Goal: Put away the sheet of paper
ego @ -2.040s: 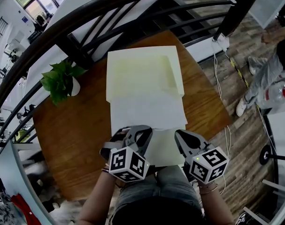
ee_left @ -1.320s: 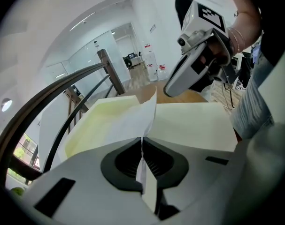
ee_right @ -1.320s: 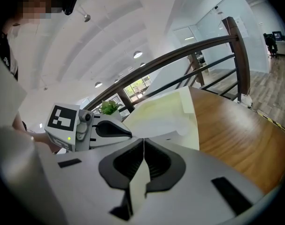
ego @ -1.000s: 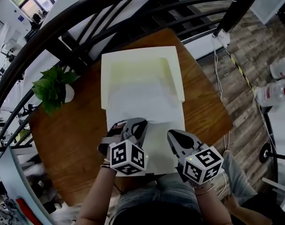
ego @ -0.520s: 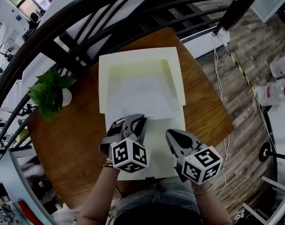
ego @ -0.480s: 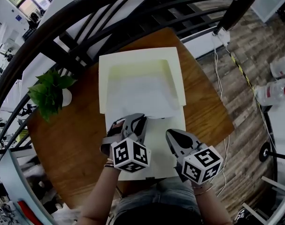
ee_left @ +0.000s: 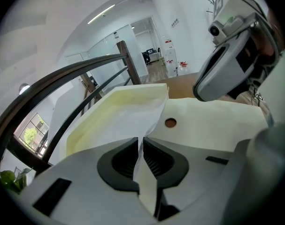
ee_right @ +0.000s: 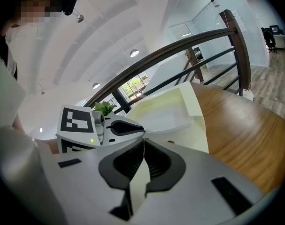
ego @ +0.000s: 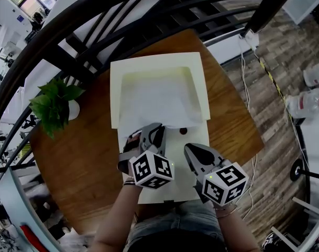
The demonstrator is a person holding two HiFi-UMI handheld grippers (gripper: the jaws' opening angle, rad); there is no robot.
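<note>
A cream envelope (ego: 148, 67) lies open on the round wooden table (ego: 80, 156), with its long flap (ego: 172, 185) spread toward me. The white sheet of paper (ego: 156, 101) lies mostly inside the envelope's pocket, and only its near edge sticks out. My left gripper (ego: 151, 134) is shut on that near edge, and the thin sheet (ee_left: 133, 121) runs up between the pads. My right gripper (ego: 191, 152) rests on the flap to the right, shut on a fold of the cream flap (ee_right: 198, 139). A small round hole (ee_left: 170, 123) shows in the flap.
A potted green plant (ego: 54, 104) stands at the table's left edge. A dark railing (ego: 96, 20) curves behind the table. Plastic bottles (ego: 306, 101) and a cable (ego: 246, 93) lie on the plank floor to the right. My lap is just below the table's near edge.
The sheet has slid farther into the envelope's pocket, so less of it lies on the flap. Both grippers have stayed shut at its near edge and shifted slightly.
</note>
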